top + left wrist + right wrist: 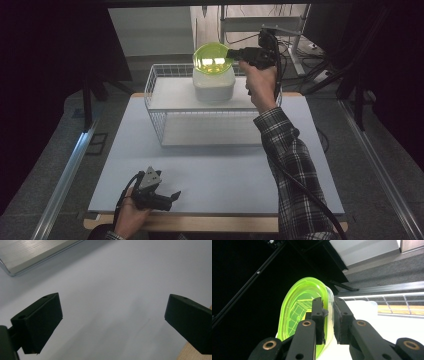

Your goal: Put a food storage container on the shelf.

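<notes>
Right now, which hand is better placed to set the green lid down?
Right. The right gripper is closed on the green lid just above the white container in the wire basket. The left gripper rests open on the table's near edge.

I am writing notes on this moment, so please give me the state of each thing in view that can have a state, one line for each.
green lid: lifted, tilted, above the container, held at its rim.
white container: uncovered, upright on the basket's upper shelf.
wire basket: upright on the table.
right gripper: shut on the lid's rim.
left gripper: open, holds nothing, low over the table.
</notes>
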`<state>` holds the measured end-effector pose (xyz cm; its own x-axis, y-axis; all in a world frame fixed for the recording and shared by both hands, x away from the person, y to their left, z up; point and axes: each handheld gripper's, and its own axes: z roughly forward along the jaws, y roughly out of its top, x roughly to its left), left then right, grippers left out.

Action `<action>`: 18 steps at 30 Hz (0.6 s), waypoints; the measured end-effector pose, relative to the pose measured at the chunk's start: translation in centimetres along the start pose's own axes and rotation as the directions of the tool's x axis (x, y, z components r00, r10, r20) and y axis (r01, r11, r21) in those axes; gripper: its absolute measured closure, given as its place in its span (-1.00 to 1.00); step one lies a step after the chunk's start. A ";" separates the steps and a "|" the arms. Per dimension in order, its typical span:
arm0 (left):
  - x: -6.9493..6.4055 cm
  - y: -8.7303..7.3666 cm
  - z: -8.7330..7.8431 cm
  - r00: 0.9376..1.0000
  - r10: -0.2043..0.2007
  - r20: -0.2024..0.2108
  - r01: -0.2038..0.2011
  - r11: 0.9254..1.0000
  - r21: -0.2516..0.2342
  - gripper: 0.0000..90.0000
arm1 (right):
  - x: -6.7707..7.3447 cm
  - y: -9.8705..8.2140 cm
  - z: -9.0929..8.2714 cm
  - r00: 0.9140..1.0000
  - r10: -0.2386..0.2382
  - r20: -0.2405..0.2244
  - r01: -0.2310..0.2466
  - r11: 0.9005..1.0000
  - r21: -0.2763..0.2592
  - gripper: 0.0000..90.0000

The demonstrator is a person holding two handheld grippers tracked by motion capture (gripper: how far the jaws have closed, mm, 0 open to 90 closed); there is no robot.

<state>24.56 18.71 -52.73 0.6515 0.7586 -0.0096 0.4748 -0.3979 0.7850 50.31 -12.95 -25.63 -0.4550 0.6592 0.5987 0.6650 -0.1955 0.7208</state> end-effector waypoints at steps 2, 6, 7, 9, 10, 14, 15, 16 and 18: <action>0.0 0.0 0.0 1.000 0.001 0.001 -0.001 1.000 0.001 -0.97 | 0.0 0.0 0.2 0.999 -0.026 0.024 0.026 1.000 -0.002 0.69; 0.0 0.0 0.1 1.000 0.004 0.003 -0.004 1.000 0.004 -0.97 | 0.1 0.2 0.6 0.998 -0.045 0.044 0.045 0.999 0.000 0.60; 0.0 0.0 0.1 1.000 0.004 0.004 -0.004 1.000 0.005 -0.97 | 0.0 0.2 0.6 0.998 -0.044 0.040 0.044 0.999 0.002 0.60; 0.0 0.0 0.1 1.000 0.005 0.005 -0.005 1.000 0.005 -0.97 | 0.0 0.4 0.8 0.998 -0.049 0.038 0.049 0.999 0.007 0.59; 0.0 0.0 0.1 1.000 0.005 0.005 -0.005 1.000 0.006 -0.97 | 0.0 0.4 0.8 0.998 -0.052 0.040 0.051 0.999 0.009 0.56; -0.1 0.0 0.1 1.000 0.009 0.007 -0.009 1.000 0.008 -0.97 | -0.1 0.6 0.9 0.991 -0.091 0.096 0.088 0.996 0.030 0.54; -0.1 0.0 0.1 1.000 0.009 0.007 -0.010 1.000 0.009 -0.97 | -0.2 0.6 0.9 0.993 -0.084 0.088 0.082 0.996 0.028 0.53; -0.1 0.0 0.1 1.000 0.010 0.008 -0.010 1.000 0.009 -0.97 | -0.3 0.6 0.9 0.993 -0.081 0.087 0.079 0.997 0.025 0.50; -0.1 0.0 0.1 1.000 0.010 0.008 -0.010 1.000 0.010 -0.97 | -0.4 0.6 1.0 0.992 -0.090 0.091 0.088 0.996 0.023 0.45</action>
<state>24.57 18.55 -52.82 0.6609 0.7504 -0.0065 0.4742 -0.4109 0.7786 51.43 -12.61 -25.79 -0.4571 0.7374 0.4973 0.6356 -0.1203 0.7626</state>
